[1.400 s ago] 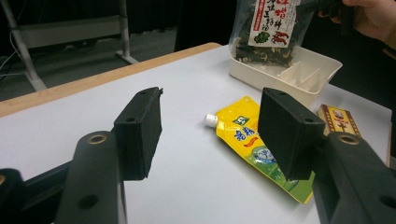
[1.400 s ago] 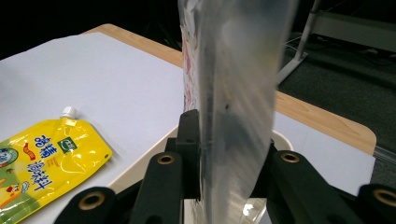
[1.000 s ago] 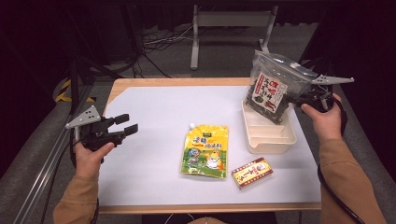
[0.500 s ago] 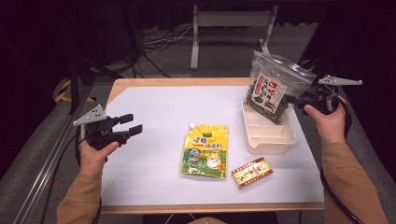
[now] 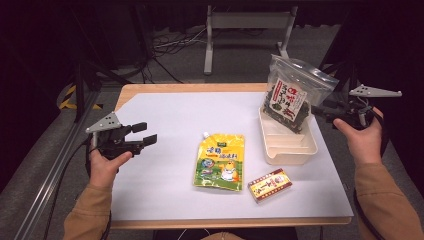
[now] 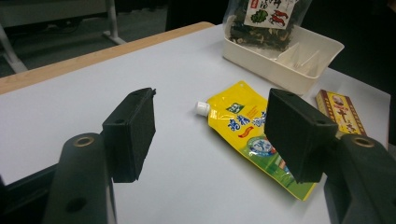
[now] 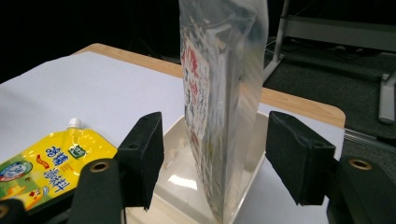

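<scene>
**Bag stands in the tray, right fingers spread on either side of it**

The right gripper (image 5: 327, 112) has just been opening its fingers (image 7: 142, 156); in the right gripper view they stand wide apart with the bag (image 7: 219, 93) upright between them, a gap showing on each side, so neither pad presses on it. The bag is a clear pouch with a red and white label and dark contents. Its bottom edge sits inside the tray (image 7: 254, 154), a cream plastic box with low walls, and its top rises well above the fingers. In the high view the bag (image 5: 292, 97) leans slightly at the far end of the tray (image 5: 305, 150), with the right gripper just beside it on the right, held by a hand over the bench's right edge.

The left gripper (image 5: 142, 134) has also just been opening its fingers (image 6: 133, 133), which stand apart with only bare bench (image 5: 175, 115) between them. It hovers above the left part of the white bench top, well apart from the tray and the bag. In the left gripper view the pouch (image 6: 252, 135), yellow with a white cap, lies flat beyond the fingers, toward the right one, its cap pointing away from the person.

In the high view the pouch (image 5: 220, 161) lies near the bench's middle, between the two grippers. A small box (image 5: 270, 184), red and yellow, lies flat just right of the pouch and near the tray's near end, touching neither.
</scene>
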`<state>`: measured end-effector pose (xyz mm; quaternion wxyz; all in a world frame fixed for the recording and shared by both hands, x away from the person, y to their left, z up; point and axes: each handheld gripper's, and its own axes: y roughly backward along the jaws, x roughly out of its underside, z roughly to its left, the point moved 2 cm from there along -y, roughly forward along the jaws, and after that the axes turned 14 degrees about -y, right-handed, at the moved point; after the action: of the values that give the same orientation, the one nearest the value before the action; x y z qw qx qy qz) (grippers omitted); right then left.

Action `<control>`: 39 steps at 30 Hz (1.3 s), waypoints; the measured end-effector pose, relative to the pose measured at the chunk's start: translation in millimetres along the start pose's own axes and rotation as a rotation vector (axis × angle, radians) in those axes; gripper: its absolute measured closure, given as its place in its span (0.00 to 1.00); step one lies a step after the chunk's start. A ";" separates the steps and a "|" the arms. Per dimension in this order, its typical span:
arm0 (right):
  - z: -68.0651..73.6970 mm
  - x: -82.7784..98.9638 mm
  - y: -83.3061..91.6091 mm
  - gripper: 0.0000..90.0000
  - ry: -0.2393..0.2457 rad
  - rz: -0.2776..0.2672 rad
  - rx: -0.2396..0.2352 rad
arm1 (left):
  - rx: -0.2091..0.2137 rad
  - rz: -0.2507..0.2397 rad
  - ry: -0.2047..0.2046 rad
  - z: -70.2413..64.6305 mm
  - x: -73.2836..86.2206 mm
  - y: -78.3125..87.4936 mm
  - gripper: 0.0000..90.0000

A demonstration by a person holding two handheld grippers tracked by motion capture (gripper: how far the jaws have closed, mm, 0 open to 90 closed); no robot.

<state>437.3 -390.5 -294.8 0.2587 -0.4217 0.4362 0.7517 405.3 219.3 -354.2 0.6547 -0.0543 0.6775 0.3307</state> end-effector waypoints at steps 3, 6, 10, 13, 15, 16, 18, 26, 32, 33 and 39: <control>5.7 2.4 7.2 0.41 0.010 0.005 0.015 | 0.007 0.014 -0.008 -2.2 -1.3 -4.2 0.38; 13.1 6.6 14.2 0.41 0.023 0.004 0.000 | 0.015 0.026 -0.010 -4.1 -2.1 -7.8 0.38; 21.0 12.4 19.5 0.40 0.042 0.010 -0.022 | 0.007 0.056 -0.011 -5.6 -2.1 -11.8 0.38; 23.9 15.7 21.1 0.40 0.052 0.014 -0.031 | 0.005 0.070 -0.015 -6.3 -2.2 -13.2 0.38; 27.9 20.6 22.8 0.39 0.060 0.016 -0.044 | 0.006 0.089 -0.017 -6.9 -2.2 -15.2 0.38; 29.2 22.1 23.1 0.39 0.064 0.017 -0.047 | 0.013 0.093 -0.006 -8.0 -2.1 -16.1 0.38; 31.6 25.0 23.2 0.39 0.072 0.019 -0.056 | 0.015 0.100 -0.007 -8.1 -2.1 -18.0 0.38; 41.0 32.3 23.7 0.37 0.093 0.017 -0.084 | 0.033 0.111 -0.002 -7.9 -10.6 -33.5 0.38; 48.2 39.7 23.3 0.36 0.113 0.019 -0.096 | 0.049 0.137 0.006 -11.9 -16.9 -49.6 0.38; 49.8 41.9 23.0 0.36 0.113 0.017 -0.104 | 0.047 0.141 0.004 -11.9 -17.4 -53.1 0.38; 57.2 53.2 14.7 0.36 0.117 0.033 -0.139 | 0.044 0.178 0.031 -15.8 -16.4 -72.0 0.38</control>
<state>375.6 -346.6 -319.0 0.1905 -0.4744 0.4041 0.7585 430.6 149.4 -367.4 0.6133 0.0155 0.6967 0.3719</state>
